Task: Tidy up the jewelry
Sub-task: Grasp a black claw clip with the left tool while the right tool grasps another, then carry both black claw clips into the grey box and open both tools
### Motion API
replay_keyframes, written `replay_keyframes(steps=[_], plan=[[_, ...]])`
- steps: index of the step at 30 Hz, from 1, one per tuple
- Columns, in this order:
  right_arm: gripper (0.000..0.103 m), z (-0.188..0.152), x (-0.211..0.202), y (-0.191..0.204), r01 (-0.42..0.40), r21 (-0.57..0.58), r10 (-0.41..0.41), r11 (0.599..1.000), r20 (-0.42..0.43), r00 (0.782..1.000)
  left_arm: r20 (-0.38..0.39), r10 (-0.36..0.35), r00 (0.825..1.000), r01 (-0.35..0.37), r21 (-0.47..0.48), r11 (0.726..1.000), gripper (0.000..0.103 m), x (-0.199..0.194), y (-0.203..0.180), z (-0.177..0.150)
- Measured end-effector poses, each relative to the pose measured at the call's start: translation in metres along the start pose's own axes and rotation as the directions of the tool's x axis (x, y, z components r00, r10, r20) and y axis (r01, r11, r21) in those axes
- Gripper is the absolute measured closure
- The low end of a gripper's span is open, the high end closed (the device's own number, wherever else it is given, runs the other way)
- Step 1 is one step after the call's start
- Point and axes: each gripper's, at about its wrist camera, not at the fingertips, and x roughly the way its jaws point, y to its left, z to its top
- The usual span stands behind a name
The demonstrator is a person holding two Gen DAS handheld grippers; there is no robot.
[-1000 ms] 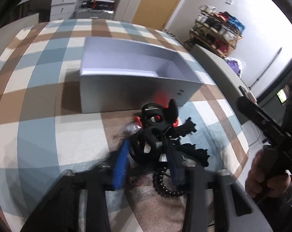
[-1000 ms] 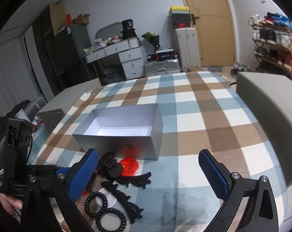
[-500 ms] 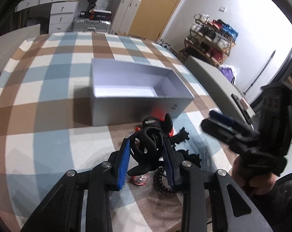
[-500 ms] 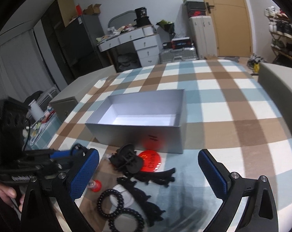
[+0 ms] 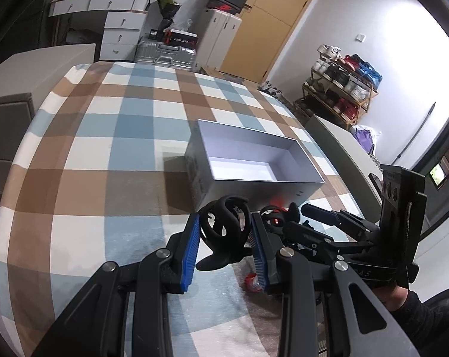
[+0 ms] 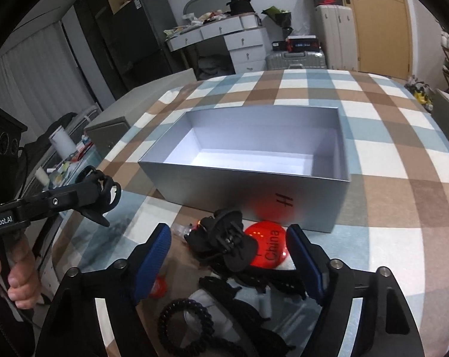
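Observation:
My left gripper [image 5: 225,232] is shut on a black hair claw clip [image 5: 224,226] and holds it above the checked tablecloth, short of the open grey box [image 5: 254,160]. The held clip also shows in the right wrist view [image 6: 102,193], left of the box [image 6: 248,154]. My right gripper [image 6: 228,247] is open, low over a pile of accessories: another black claw clip [image 6: 224,238], a red round badge [image 6: 269,247], black spiral hair ties [image 6: 185,318] and black hair clips [image 6: 254,285]. The box is empty.
The table has a blue, brown and white checked cloth [image 5: 105,154]. A small red item [image 6: 159,287] lies left of the pile. A grey cabinet [image 6: 111,131] stands beyond the table's left edge, and a grey sofa [image 5: 343,145] to its right.
My left gripper has lifted the black claw clip off the pile and moved it up and left. My right gripper has dropped lower over the pile, with its jaws narrower than before.

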Motion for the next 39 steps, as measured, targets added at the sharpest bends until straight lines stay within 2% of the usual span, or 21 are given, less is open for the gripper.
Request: replay_keyframes(steps=[6,9,20,24,30,36,39], plan=[[0.049,0.001,0.015,0.0,-0.023,0.006,0.023,1.0,-0.059,0.998,-0.004,0.005,1.0,-0.005,-0.011,1.0,0.076,0.0,0.004,0.0],[0.05,0.0,0.013,0.001,-0.034,-0.003,0.034,0.999,-0.054,0.998,-0.002,0.005,1.0,-0.005,-0.01,1.0,0.076,0.0,0.004,0.001],[0.05,-0.002,-0.016,0.002,-0.109,-0.018,0.11,0.994,0.05,0.993,0.011,0.0,1.0,0.0,0.005,1.0,0.076,0.0,-0.001,0.011],[0.05,0.002,-0.033,0.004,-0.156,-0.025,0.158,0.987,0.106,0.982,0.021,0.001,1.0,-0.001,0.011,1.0,0.076,-0.002,-0.006,0.017],[0.05,0.019,-0.057,0.007,-0.218,-0.038,0.221,0.975,0.209,0.953,0.048,-0.012,0.999,0.011,0.009,1.0,0.076,0.001,-0.017,0.034],[0.05,0.046,-0.061,-0.005,-0.196,-0.035,0.199,0.98,0.249,0.948,0.035,-0.024,0.999,0.022,0.042,0.999,0.076,0.019,-0.03,0.053],[0.05,0.06,-0.053,-0.015,-0.168,-0.03,0.171,0.985,0.244,0.955,0.024,-0.034,0.999,0.032,0.054,0.998,0.076,0.03,-0.035,0.062]])
